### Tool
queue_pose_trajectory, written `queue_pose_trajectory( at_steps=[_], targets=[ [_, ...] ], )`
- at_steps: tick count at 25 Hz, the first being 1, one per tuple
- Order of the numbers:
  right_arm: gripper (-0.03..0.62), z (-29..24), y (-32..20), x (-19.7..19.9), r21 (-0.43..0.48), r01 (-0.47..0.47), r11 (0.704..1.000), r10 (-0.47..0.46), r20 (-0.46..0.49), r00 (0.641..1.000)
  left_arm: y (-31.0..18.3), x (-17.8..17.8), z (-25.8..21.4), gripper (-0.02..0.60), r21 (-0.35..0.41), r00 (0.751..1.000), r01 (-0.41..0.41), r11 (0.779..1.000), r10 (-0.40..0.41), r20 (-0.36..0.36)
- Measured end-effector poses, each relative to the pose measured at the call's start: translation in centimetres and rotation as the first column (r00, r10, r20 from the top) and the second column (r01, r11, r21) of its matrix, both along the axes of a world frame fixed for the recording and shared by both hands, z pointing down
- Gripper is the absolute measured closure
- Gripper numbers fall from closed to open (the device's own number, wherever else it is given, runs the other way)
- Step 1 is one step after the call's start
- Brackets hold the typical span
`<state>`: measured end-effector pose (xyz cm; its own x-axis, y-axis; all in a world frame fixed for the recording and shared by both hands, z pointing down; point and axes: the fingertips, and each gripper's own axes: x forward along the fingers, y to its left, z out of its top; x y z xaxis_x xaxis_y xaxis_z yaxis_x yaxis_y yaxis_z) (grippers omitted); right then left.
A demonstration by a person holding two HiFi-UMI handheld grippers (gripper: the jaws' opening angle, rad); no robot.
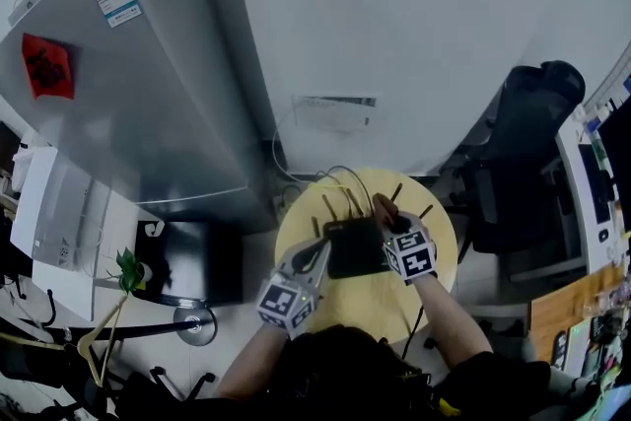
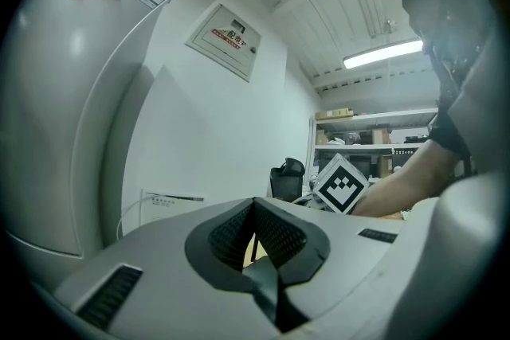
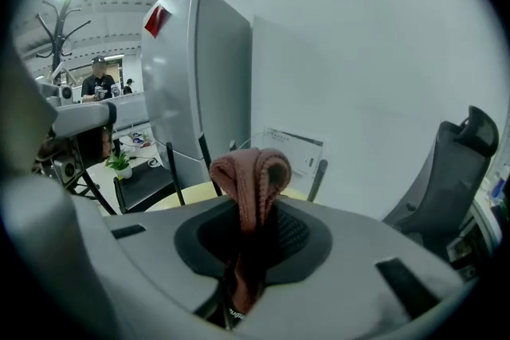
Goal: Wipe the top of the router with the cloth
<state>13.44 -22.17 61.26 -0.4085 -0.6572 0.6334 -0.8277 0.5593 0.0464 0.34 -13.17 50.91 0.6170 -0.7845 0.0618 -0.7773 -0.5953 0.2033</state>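
Note:
A black router (image 1: 355, 246) with several thin antennas (image 1: 329, 207) lies on a round yellow table (image 1: 365, 309). My left gripper (image 1: 320, 258) reaches its left edge. In the left gripper view the left gripper (image 2: 255, 239) has its jaws closed together on a dark edge, apparently the router's. My right gripper (image 1: 390, 224) is at the router's far right corner, shut on a folded reddish-brown cloth (image 1: 384, 208). In the right gripper view the cloth (image 3: 253, 179) bulges up out of the right gripper (image 3: 251, 231), with antennas standing behind it.
A tall grey fridge (image 1: 148, 94) stands left of the table, with a low black unit (image 1: 202, 261) at its foot. A black office chair (image 1: 523, 143) and a desk (image 1: 577, 311) are to the right. A white wall with cables runs behind.

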Motion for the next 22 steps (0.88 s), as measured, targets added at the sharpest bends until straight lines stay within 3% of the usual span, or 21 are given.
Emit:
queue_pose_trajectory(
  at_steps=[7,11,16,22],
  targets=[
    [0.534,4.9,-0.2,0.9,-0.105,-0.016,0.994,0.014,-0.025,1.0,-0.4,1.0,1.7,0.58,-0.063,0.999,-0.033,0.997,0.034,0.017],
    [0.534,8.7,-1.5,1.9,-0.203,-0.091,0.975,0.076,-0.08,0.994,-0.5,0.5,2.6,0.58,-0.083,0.999,-0.027,0.996,0.029,0.026],
    [0.534,10.0,-3.0,1.0,-0.218,-0.101,0.971,0.074,-0.128,0.989,0.0,-0.8,3.5,0.58,-0.14,0.999,-0.003,0.99,0.009,0.041],
    [0.534,12.9,-4.1,2.7,-0.302,-0.227,0.926,0.196,-0.131,0.972,-0.2,-1.9,3.8,0.58,-0.101,0.999,0.027,0.995,-0.023,0.04]
  ],
)
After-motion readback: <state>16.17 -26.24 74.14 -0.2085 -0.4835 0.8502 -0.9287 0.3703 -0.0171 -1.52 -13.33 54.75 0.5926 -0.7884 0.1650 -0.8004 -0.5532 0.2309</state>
